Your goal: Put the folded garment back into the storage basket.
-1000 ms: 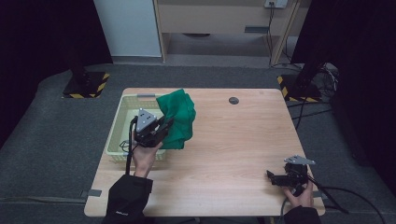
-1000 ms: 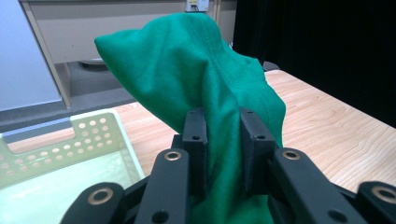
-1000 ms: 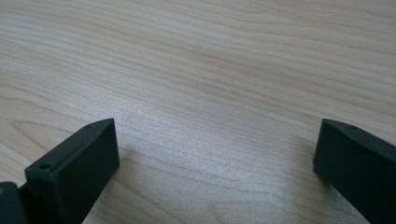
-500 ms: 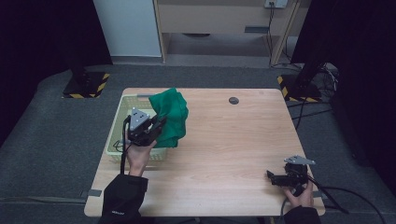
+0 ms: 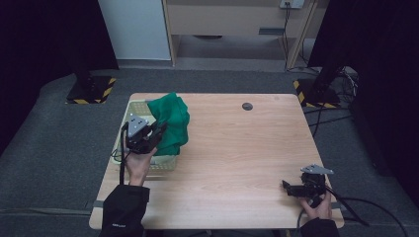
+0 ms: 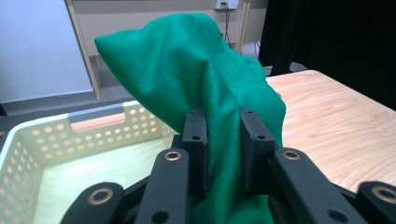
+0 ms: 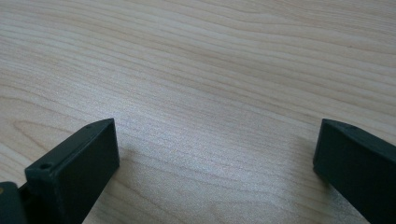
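The left tool [image 6: 219, 154] is clenched on a bunched fold of green cloth [image 5: 170, 123], lifted over the perforated basket [image 5: 129, 114] at the desk's [image 5: 247, 158] left edge. Soft, light and floppy, it is best pinched at a gathered fold. The right tool [image 5: 296, 188] rests released.

Lighting even and overhead; wooden table [image 5: 237, 148] well lit, surroundings at 9 and 3 o'clock near black. Soft sheen on the tabletop in the right gripper view, faint shadows beside the jaws. Green cloth [image 6: 210, 84] sharp; background at 12 o'clock soft.
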`<state>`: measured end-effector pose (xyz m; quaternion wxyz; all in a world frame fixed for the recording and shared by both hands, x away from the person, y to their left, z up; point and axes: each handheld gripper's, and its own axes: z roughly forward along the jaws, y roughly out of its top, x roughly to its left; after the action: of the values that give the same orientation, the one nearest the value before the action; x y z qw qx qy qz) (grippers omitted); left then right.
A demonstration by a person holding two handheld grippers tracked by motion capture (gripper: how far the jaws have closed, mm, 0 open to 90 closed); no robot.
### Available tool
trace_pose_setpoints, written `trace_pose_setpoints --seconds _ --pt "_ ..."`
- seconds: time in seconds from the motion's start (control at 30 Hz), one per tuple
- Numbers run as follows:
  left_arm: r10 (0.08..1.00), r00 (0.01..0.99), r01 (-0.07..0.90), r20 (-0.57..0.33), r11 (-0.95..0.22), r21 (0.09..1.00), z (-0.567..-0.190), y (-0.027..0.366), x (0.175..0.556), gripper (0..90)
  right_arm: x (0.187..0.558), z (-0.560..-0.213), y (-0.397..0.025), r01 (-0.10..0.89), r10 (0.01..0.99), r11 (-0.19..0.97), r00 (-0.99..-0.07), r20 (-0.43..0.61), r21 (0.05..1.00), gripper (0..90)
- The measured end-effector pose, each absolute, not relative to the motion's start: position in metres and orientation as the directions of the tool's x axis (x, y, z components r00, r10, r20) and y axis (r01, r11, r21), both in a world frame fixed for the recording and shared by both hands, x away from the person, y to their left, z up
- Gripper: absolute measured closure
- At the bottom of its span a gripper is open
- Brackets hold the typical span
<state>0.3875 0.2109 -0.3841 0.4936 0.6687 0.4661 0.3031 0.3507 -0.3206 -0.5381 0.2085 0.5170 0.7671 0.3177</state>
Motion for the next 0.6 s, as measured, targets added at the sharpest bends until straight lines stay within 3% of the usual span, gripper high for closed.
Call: trace_pose_setpoints --seconds 0.6 --pt "0.947 0.319 0.352 -0.048 -0.071 0.933 -0.395 0.234 0.394 75.2 0.351 -0.538 -0.321 0.661 0.926 0.264 -0.379 0.008 0.703 0.2"
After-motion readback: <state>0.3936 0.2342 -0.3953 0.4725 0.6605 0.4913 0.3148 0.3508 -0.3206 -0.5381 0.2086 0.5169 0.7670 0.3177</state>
